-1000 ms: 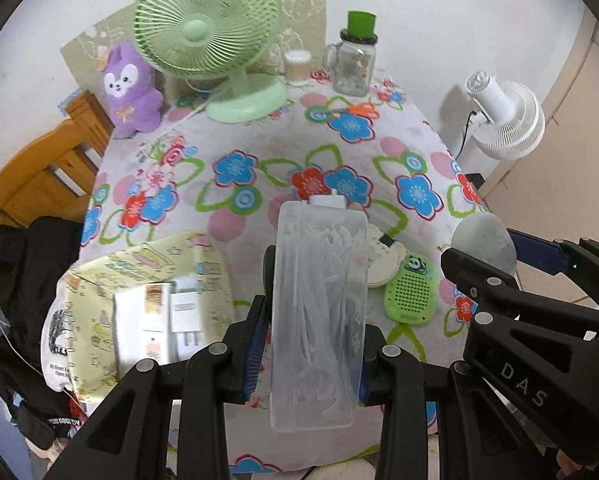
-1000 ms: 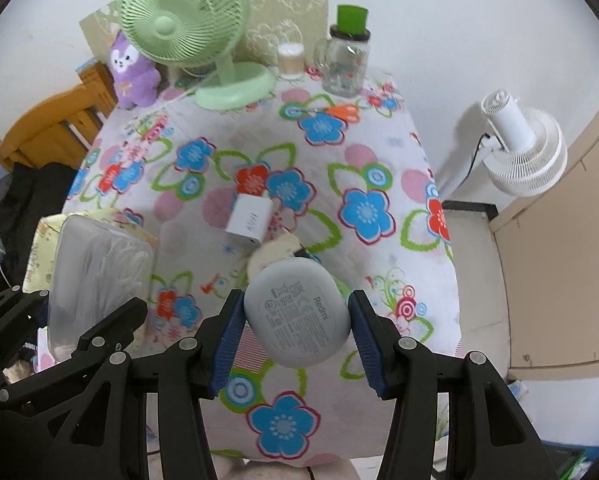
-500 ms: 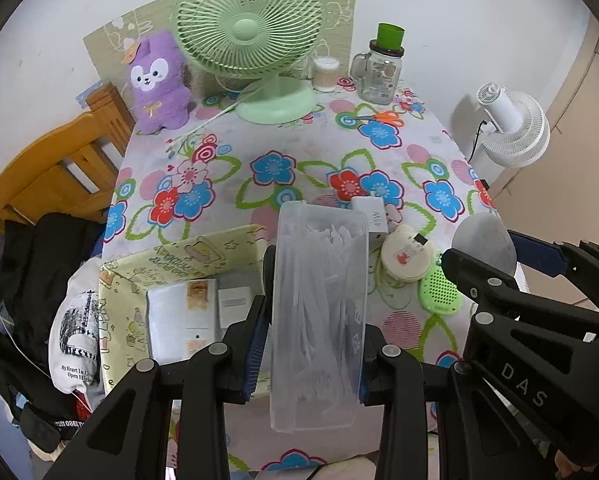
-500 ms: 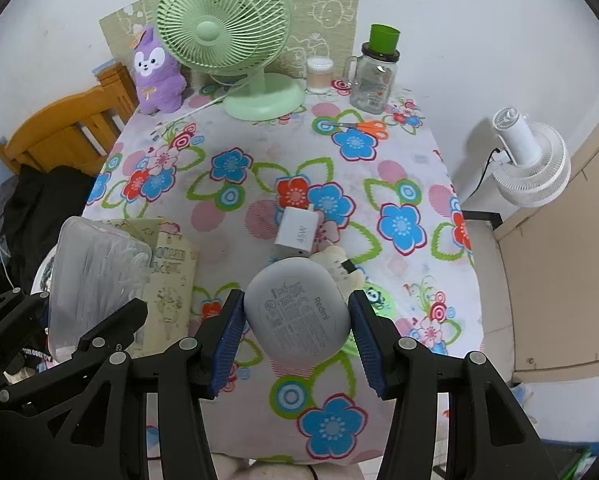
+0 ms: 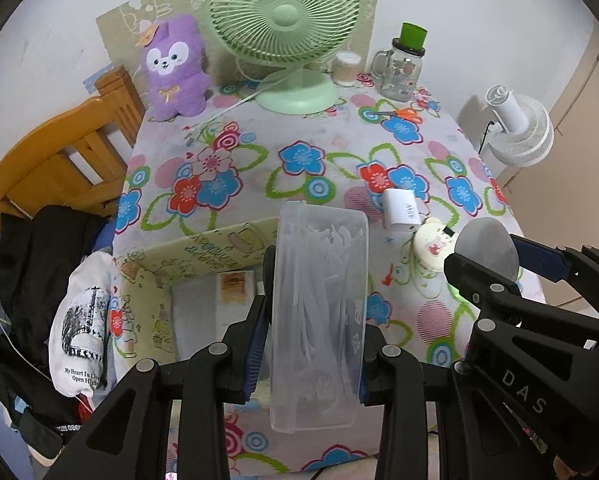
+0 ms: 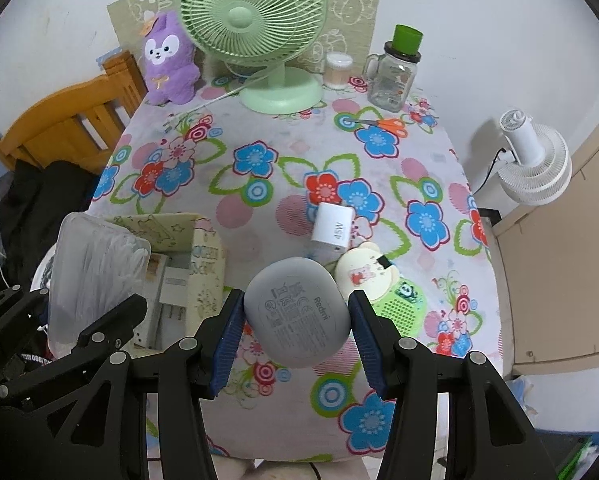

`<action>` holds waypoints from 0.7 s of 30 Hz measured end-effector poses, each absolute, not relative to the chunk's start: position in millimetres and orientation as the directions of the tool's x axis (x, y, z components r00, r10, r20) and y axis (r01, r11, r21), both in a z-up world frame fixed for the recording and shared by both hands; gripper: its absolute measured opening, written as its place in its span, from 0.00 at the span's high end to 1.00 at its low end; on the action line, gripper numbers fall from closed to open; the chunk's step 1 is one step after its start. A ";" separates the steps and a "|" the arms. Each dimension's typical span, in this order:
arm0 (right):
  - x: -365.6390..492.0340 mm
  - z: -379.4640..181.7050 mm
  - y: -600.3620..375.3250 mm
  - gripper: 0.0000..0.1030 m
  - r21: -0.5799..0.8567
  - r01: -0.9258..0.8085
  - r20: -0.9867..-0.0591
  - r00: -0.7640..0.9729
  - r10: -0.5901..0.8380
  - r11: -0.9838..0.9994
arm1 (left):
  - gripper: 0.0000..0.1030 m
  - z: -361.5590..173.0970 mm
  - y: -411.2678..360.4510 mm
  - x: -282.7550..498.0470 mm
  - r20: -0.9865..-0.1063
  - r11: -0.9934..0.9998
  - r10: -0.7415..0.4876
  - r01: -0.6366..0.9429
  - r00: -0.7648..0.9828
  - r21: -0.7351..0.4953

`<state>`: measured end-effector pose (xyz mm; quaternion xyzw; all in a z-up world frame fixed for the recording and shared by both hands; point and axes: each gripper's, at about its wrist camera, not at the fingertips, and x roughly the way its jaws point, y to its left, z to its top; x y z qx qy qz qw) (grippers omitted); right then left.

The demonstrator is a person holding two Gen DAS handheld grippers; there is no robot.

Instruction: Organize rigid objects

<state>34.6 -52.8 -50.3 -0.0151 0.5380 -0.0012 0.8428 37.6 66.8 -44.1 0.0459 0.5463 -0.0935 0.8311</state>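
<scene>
My left gripper (image 5: 313, 312) is shut on a clear plastic box of white picks (image 5: 319, 312), held above the near table edge beside a yellow cartoon-print storage box (image 5: 203, 248). My right gripper (image 6: 297, 316) is shut on a grey Redmi earbud case (image 6: 297, 314), held above the table's near part. On the floral tablecloth lie a white charger (image 6: 331, 228), a cream bear-shaped case (image 6: 365, 276) and a green panda gadget (image 6: 403, 300). The storage box (image 6: 207, 264) holds white chargers. The clear box also shows in the right wrist view (image 6: 95, 268).
At the table's back stand a green desk fan (image 5: 287, 32), a purple plush toy (image 5: 173, 68), a cotton swab jar (image 5: 345, 69) and a glass mug with green lid (image 5: 401, 66). Orange scissors (image 6: 379, 123) lie nearby. A wooden chair (image 5: 59, 152) with dark clothes stands left, a white fan (image 5: 519, 132) right.
Both grippers have pulled back and up from the table with their objects still held. The storage box now sits closer under the left gripper.
</scene>
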 end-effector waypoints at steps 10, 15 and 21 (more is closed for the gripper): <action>39.5 -65.0 -9.4 0.46 -0.025 -0.024 -0.916 0.400 -0.014 0.999 | 0.65 -62.6 110.3 42.5 -0.929 0.979 -0.099 0.204 0.357 -0.026; 44.3 -72.0 8.4 0.46 -0.027 -0.030 -0.922 0.387 -0.013 0.999 | 0.65 -71.9 125.0 46.5 -0.935 0.977 -0.093 0.213 0.342 -0.020; 51.3 -83.4 26.8 0.46 -0.038 -0.048 -0.931 0.366 -0.018 0.998 | 0.65 -86.7 138.1 50.9 -0.945 0.978 -0.095 0.204 0.314 -0.030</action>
